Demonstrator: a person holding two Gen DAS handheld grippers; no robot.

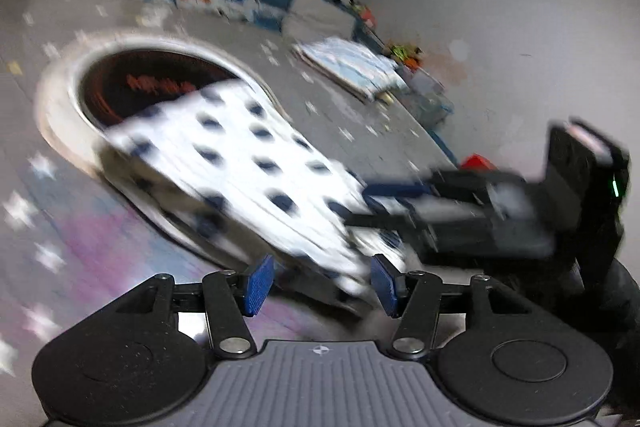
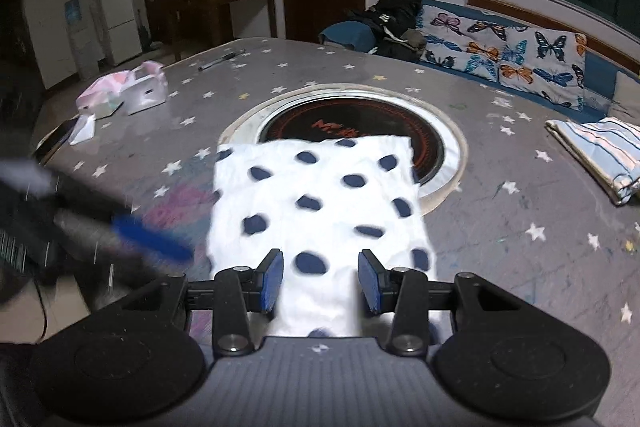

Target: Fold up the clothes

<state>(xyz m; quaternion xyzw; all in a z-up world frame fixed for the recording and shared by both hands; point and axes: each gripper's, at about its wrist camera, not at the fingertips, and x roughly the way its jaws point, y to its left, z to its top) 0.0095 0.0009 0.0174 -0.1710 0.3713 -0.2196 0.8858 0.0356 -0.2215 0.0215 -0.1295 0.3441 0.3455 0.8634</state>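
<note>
A grey star-printed bench (image 2: 520,267) with a round inset cooktop (image 2: 352,131) carries the polka-dot cloth (image 2: 320,195), overlapping the cooktop's rim. Both the left hand-held gripper (image 1: 322,285) and right hand-held gripper (image 2: 320,281) are spread. A folded striped cloth (image 2: 600,155) lies right; a butterfly-print sofa (image 2: 504,55) lines the far edge.

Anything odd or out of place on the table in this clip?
Yes: the dotted cloth lies with its far edge over the round cooktop set into the table, an odd place to fold. A torn pink box sits at the far left. Both claws are open.
</note>
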